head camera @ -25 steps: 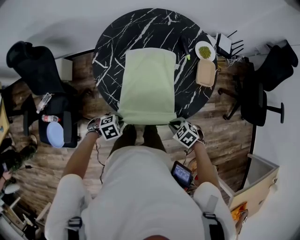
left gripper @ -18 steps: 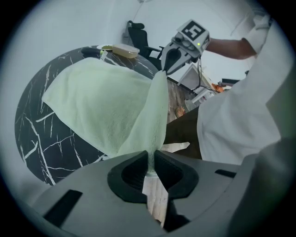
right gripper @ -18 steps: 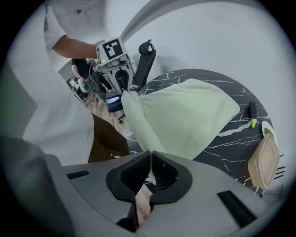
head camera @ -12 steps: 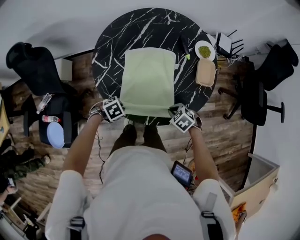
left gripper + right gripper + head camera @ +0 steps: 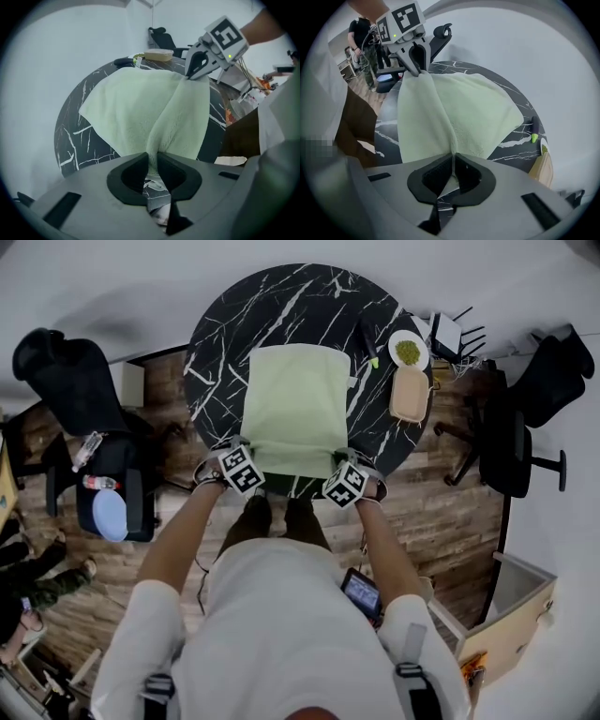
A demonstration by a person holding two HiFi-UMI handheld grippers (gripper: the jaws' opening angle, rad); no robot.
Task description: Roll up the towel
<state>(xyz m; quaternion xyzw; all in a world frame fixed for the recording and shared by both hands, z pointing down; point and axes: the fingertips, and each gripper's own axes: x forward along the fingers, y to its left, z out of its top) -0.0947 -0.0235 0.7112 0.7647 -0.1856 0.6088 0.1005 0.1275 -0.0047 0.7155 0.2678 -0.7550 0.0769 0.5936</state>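
Biggest worry for me is the first turn coming out sloppy. Each gripper only has a thin pinch of cloth right at a corner, so if the person pulls the towel (image 5: 295, 404) tight or one side gets ahead of the other, a corner could slip out, or the roll starts crooked and cones off to one side. The edge between the two grips also looks slack, so it may bunch up in the middle instead of tucking under cleanly. And since the rest just lies loose on the table (image 5: 216, 343), pushing forward might slide the whole thing toward the plate instead of rolling it.

As for where it sits: the left gripper (image 5: 152, 166) is clamped on the near left corner, cloth squeezed right between its jaws. The right gripper (image 5: 452, 171) is closed the same way on the near right corner. Both point steeply down, holding the near edge lifted while the far part lies flat.
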